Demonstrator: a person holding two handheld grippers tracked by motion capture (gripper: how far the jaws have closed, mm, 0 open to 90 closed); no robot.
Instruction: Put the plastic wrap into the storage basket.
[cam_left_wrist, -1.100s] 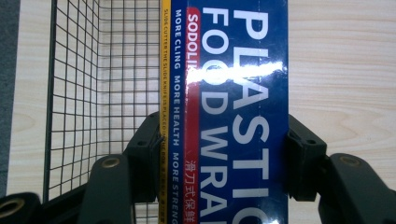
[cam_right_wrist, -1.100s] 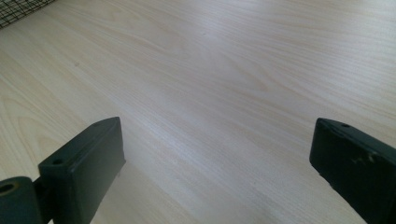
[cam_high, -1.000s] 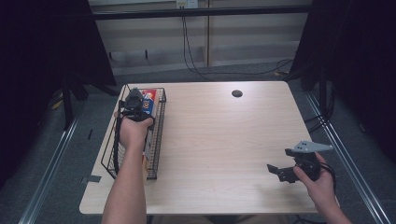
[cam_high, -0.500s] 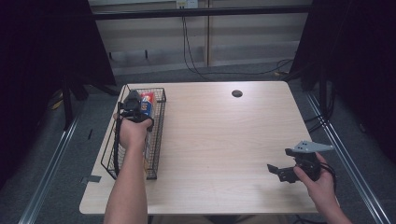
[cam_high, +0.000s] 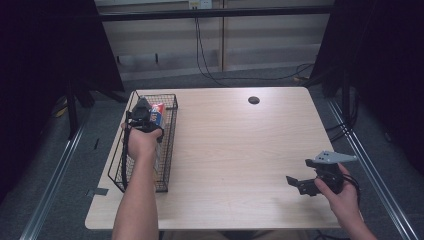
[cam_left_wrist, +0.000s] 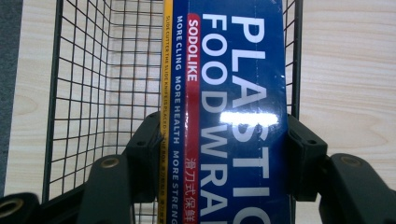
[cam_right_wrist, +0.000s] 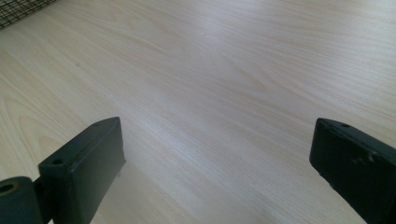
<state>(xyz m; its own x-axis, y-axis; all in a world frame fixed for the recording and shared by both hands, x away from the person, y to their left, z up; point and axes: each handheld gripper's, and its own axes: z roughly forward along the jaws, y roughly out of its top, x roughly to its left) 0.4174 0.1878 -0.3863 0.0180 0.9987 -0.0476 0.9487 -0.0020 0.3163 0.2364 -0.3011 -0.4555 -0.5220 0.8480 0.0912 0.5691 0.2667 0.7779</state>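
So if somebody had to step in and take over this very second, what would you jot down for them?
Left gripper: jaws shut on the blue plastic food wrap box, held over the wire basket at the table's left side.
Right gripper: jaws open, nothing between them, over bare table near the front right corner.
Done: the box is gripped firmly across its width.
Cannot tell: whether the box rests on the basket floor or hangs above it, or whether it is going in or coming out.
Left: finish moving the box, then release it; the right gripper is free to help.
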